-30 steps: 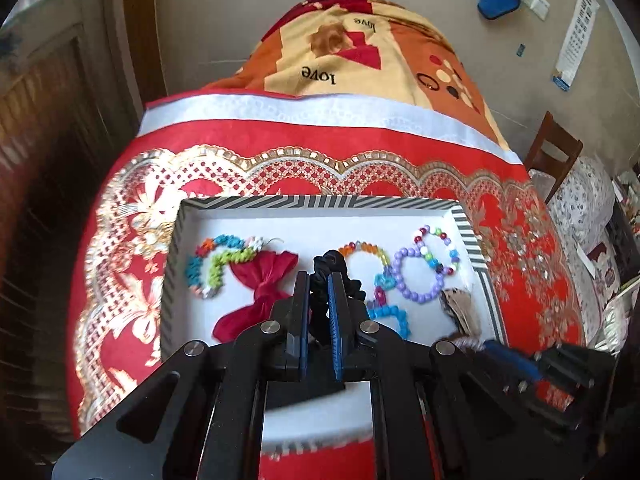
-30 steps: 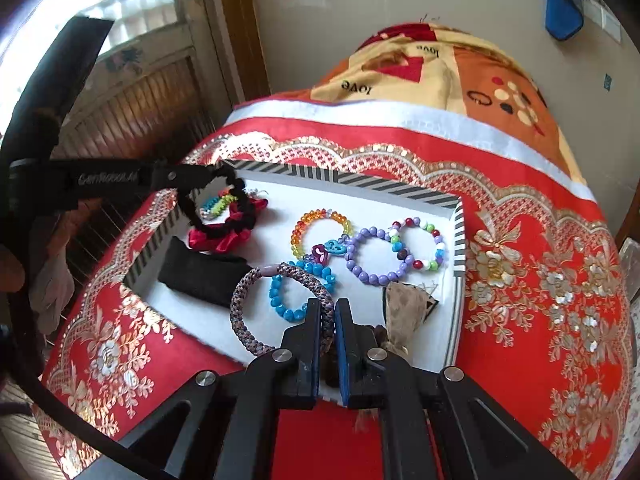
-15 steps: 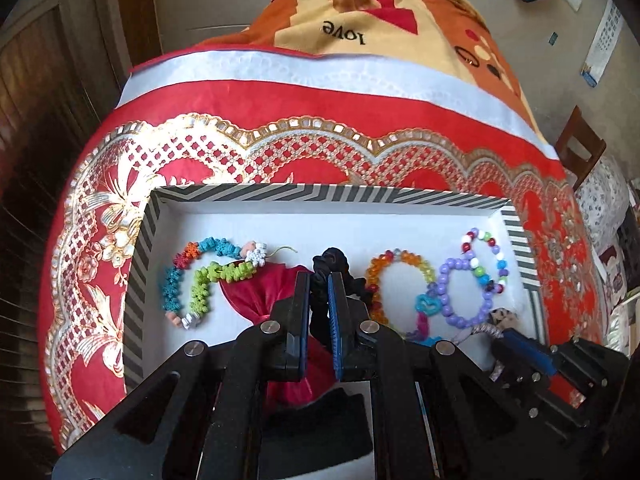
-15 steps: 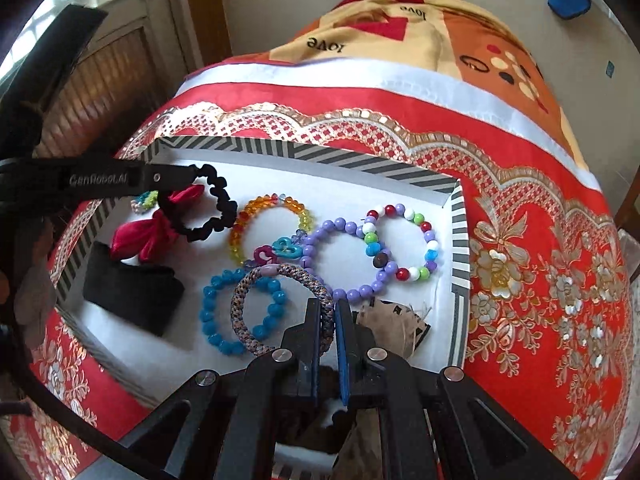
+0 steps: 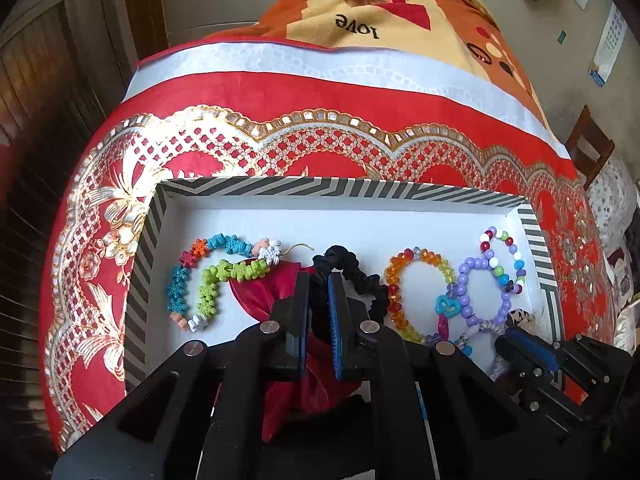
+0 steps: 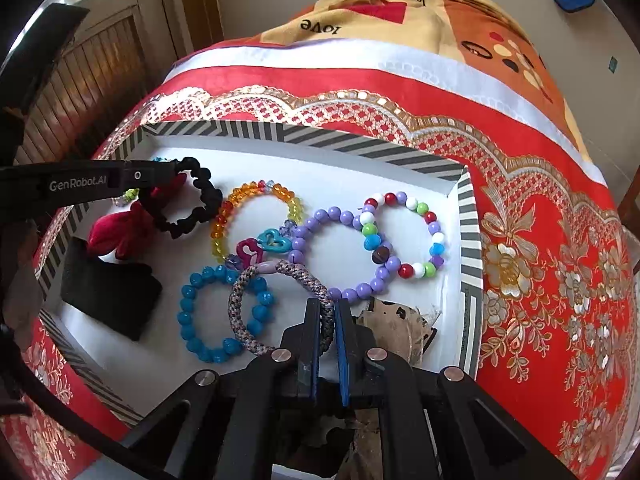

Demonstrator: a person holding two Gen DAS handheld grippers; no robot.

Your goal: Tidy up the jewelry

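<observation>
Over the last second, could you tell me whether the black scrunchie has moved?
Yes. Held in the left tool, the black scrunchie came down toward the tray floor, nearing the amber bracelet.

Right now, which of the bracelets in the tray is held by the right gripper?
The braided purple-grey cord bracelet, pinched by the right gripper. Unlike the others it is woven, not beaded, and overlaps the blue bead bracelet.

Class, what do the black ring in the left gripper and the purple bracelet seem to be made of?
Black ring, held in the left gripper: matte fabric over elastic, likely; it looks ruffled. Purple bracelet: smooth glossy beads, probably plastic, with small highlights.
</observation>
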